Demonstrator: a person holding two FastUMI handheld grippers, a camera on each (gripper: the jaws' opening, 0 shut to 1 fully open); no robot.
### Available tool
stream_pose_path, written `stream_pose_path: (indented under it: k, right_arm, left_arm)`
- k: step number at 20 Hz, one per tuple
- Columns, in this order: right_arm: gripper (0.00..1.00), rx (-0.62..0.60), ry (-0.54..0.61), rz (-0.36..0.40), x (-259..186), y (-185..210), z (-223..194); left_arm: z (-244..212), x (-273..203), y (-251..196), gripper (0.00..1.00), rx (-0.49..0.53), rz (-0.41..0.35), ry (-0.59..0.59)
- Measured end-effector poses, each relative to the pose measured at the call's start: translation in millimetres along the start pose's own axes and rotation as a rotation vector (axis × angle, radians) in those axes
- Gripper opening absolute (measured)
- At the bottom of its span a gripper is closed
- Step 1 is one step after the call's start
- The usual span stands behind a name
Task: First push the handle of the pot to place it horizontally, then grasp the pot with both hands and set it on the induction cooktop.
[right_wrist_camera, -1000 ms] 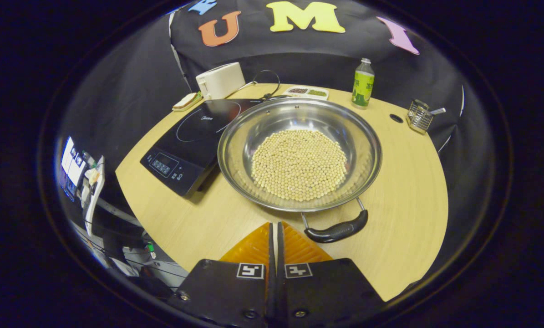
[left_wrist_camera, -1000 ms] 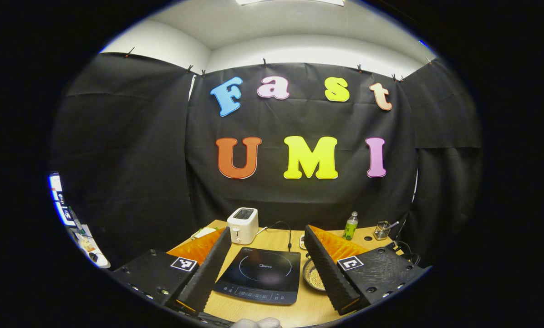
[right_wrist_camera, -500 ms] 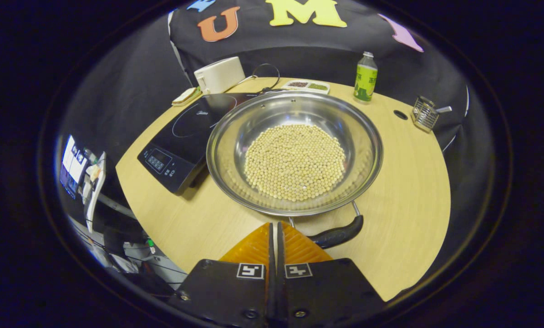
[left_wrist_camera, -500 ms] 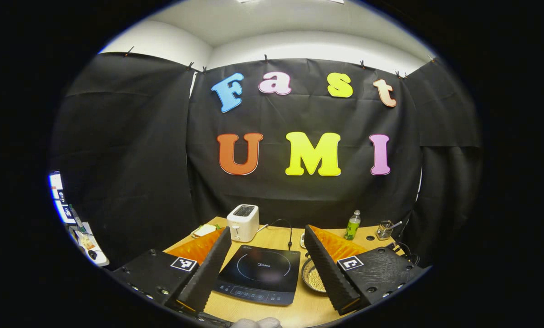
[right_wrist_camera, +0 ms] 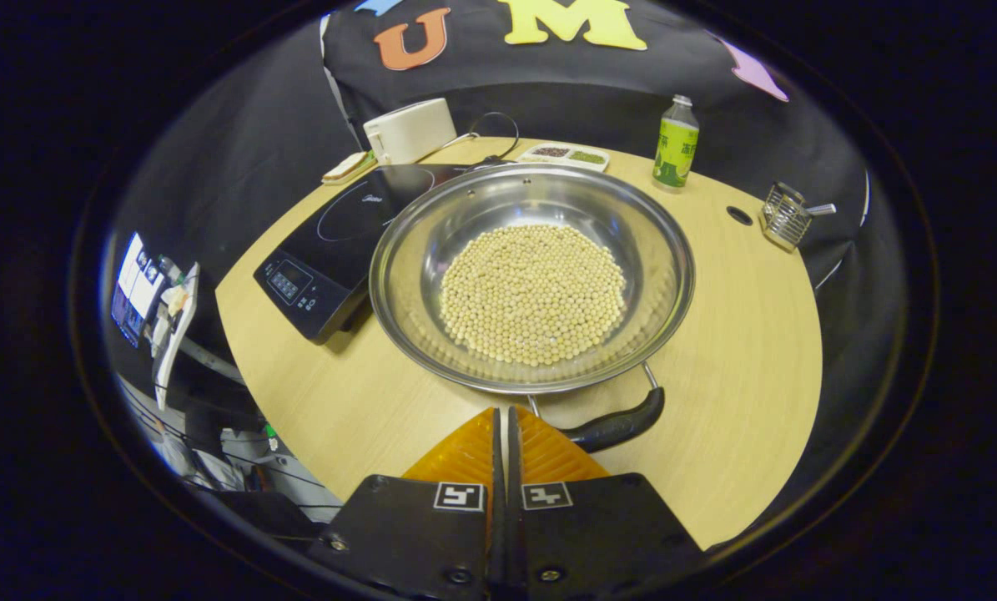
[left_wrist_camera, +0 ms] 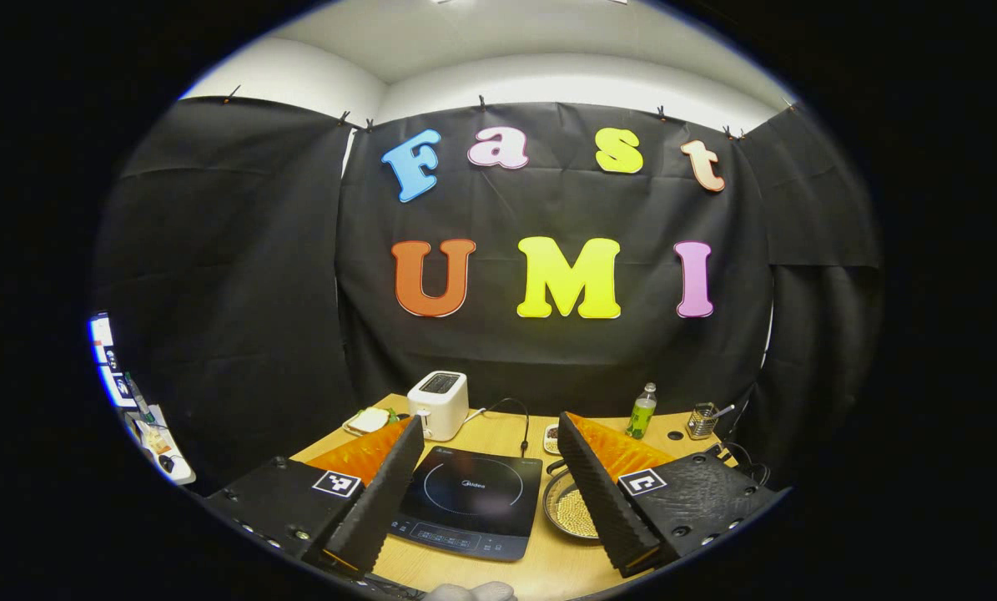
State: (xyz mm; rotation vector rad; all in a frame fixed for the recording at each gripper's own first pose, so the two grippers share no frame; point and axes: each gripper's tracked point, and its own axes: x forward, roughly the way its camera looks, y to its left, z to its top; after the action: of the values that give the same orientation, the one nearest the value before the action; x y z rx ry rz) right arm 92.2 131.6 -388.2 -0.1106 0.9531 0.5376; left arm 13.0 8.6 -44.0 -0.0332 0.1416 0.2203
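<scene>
We are holding the right gripper (right_wrist_camera: 502,413) closed and empty, just beside the shallow steel pot's (right_wrist_camera: 531,280) black handle (right_wrist_camera: 619,424); the left gripper (left_wrist_camera: 490,446) is gaping wide, empty, above the black induction cooktop (left_wrist_camera: 469,501).

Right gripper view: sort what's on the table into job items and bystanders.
Job items:
- pot holding beans
- pot handle
- induction cooktop
- right gripper, jaws closed
- left gripper, jaws open

Bystanders:
- toaster
- green bottle
- wire holder
- small divided dish
</scene>
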Motion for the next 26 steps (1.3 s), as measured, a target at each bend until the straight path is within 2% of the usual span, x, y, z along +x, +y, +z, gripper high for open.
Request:
stream_pose_path:
  k: [2,6,10,12,15,16,17,18,26]
  right_arm:
    - [0.0,-0.007,0.005,0.004,1,-5,0]
    - [0.04,-0.048,0.014,0.02,-1,-12,-2]
    - [0.0,-0.078,0.024,0.022,-1,-26,-1]
    - [0.04,-0.083,0.026,0.022,-1,-37,0]
    - [0.04,-0.081,0.026,0.022,-1,-54,3]
    - [0.0,-0.082,0.026,0.023,-1,-59,3]
    - [0.04,-0.086,0.025,0.025,-1,-63,4]
    - [0.0,-0.091,0.025,0.026,0,-68,5]
    - [0.04,-0.105,0.014,0.016,7,-112,19]
  left_arm:
    - [1,2,-2,0.96,0.001,0.006,0.002]
    - [-1,4,-12,0.96,-0.017,0.019,0.011]
    - [-3,6,-24,0.96,-0.022,0.035,0.014]
    - [-4,7,-28,0.96,-0.018,0.046,0.017]
    - [-9,9,-33,0.96,-0.017,0.071,0.026]
    - [-9,9,-35,0.96,-0.021,0.078,0.027]
    - [-9,11,-38,0.96,-0.024,0.084,0.029]
    - [-10,13,-39,0.96,-0.025,0.091,0.03]
    - [-20,24,-63,0.96,-0.018,0.12,0.046]
